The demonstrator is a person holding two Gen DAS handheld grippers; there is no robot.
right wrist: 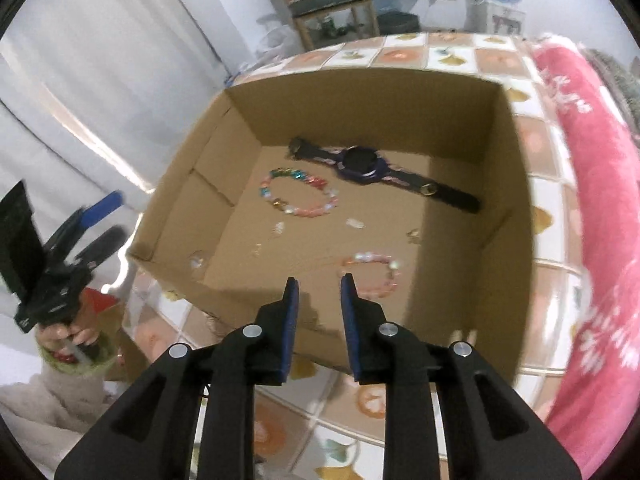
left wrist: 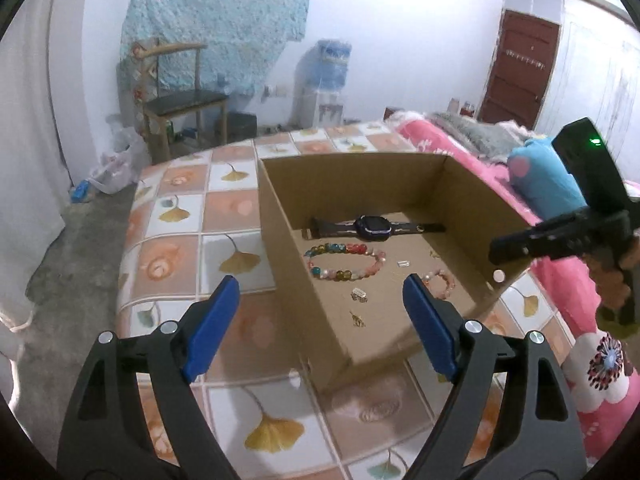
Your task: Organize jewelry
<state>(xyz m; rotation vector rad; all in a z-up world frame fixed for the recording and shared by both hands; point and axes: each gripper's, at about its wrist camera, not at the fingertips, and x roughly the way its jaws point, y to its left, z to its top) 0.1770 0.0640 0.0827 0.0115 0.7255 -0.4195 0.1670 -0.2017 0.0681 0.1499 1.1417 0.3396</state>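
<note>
An open cardboard box [left wrist: 304, 292] [right wrist: 516, 184] stands on the tiled bed cover. Inside lie a dark watch [left wrist: 374, 227] [right wrist: 360, 166], a multicoloured bead bracelet [left wrist: 344, 262] [right wrist: 298, 192], a pink bead bracelet [left wrist: 442, 282] [right wrist: 376, 274] and small earrings [left wrist: 359, 295] [right wrist: 354, 223]. My left gripper [left wrist: 320, 292] is wide open and empty, over the box's near left wall. My right gripper [right wrist: 319, 280] is partly open and empty, above the box's near edge, close to the pink bracelet. The right gripper also shows in the left wrist view [left wrist: 504, 254].
A pink floral quilt [right wrist: 592, 208] and a blue plush toy [left wrist: 544, 180] lie right of the box. A wooden chair [left wrist: 180, 100], a water dispenser [left wrist: 324, 80] and a brown door [left wrist: 516, 72] stand behind. A white curtain [right wrist: 100, 80] hangs at left.
</note>
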